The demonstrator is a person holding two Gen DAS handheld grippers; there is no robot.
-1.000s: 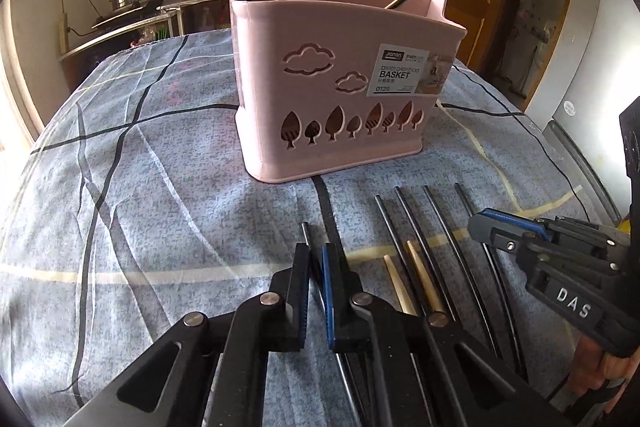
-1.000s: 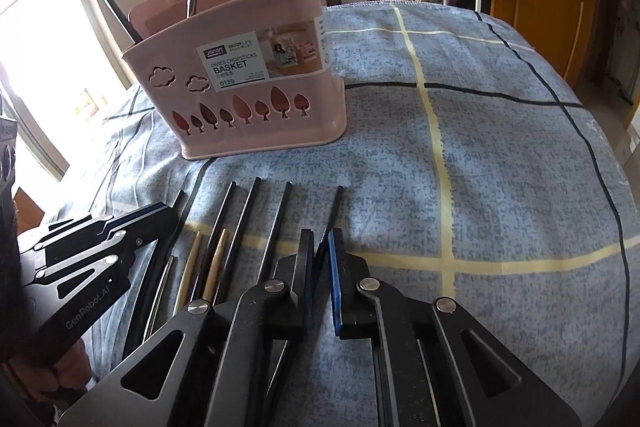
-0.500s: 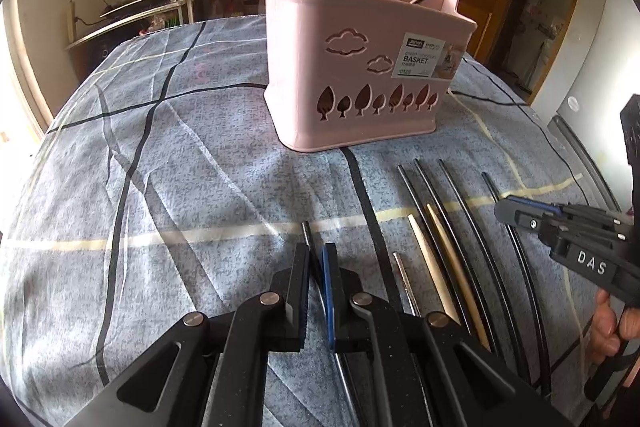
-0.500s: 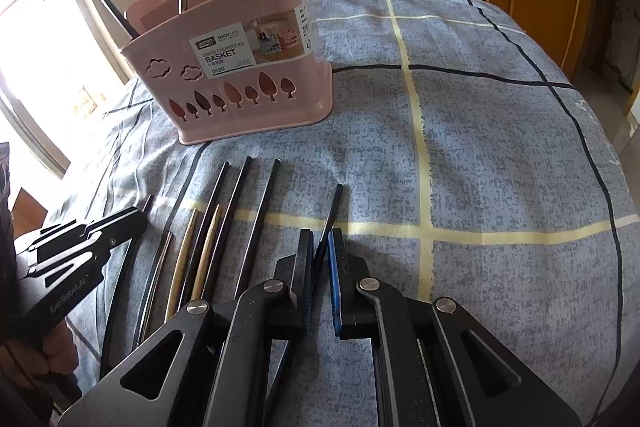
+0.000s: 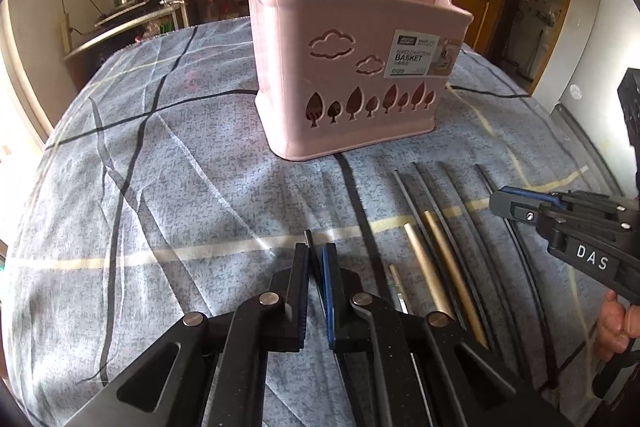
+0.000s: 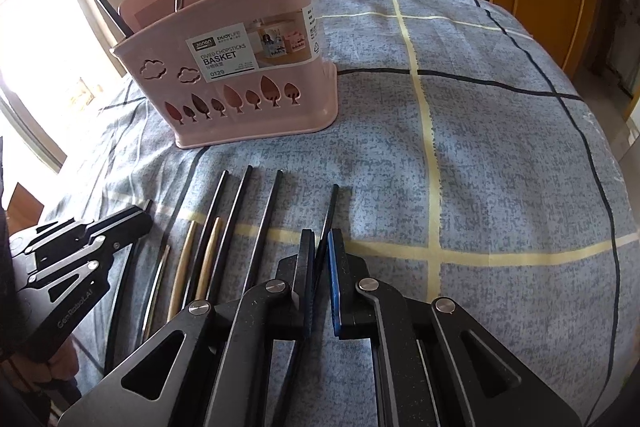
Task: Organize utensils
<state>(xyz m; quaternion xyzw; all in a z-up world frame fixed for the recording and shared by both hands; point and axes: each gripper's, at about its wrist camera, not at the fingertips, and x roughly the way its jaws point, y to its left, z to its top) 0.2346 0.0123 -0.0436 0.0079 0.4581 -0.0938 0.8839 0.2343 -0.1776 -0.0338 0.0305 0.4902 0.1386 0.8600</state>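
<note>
In the left view the left claw is clamped on a dark chopstick, the basket ahead of it, and in the right view the right claw pinches a black chopstick, basket ahead-left; pickup looks done, so each needs lifting and tipping into a compartment.

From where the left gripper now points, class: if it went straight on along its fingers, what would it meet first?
The left gripper, shut on a dark chopstick, points down at the tablecloth. It would probably meet bare cloth first, short of the pink basket, though depth is hard to judge here.
</note>
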